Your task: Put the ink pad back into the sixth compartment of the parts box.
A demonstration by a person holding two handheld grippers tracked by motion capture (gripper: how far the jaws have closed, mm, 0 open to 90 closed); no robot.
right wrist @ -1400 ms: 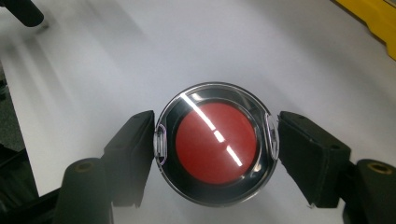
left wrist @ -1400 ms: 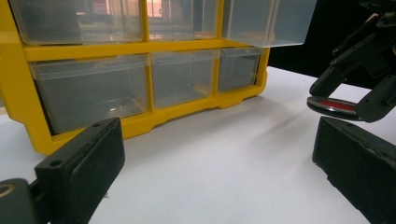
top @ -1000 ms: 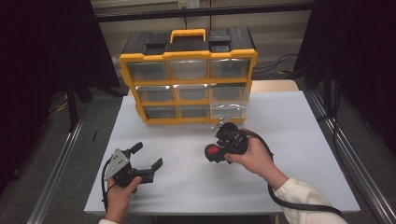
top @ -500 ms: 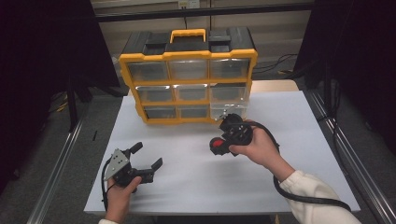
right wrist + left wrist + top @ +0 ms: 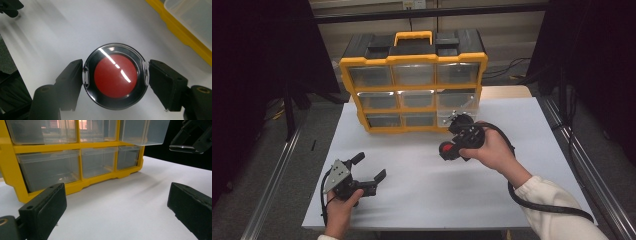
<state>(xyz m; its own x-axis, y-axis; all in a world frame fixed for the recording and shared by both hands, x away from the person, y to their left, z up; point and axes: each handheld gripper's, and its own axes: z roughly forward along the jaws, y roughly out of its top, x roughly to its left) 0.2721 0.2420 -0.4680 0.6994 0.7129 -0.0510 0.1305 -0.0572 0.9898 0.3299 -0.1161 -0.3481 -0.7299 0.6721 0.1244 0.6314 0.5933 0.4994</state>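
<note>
From above, my table is lit evenly from overhead while the room around it falls to near black. Shadows under my grippers are soft and short. The clear drawers catch pale reflections. In my right gripper view, two white streaks of glare cross the red disc, and the tabletop behind it smears with blur. My left gripper view is sharp on the organizer, soft on the near jaws.

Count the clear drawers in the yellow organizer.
9 in the organizer: three top, three middle, three bottom. The middle-right drawer is pulled out.
</note>
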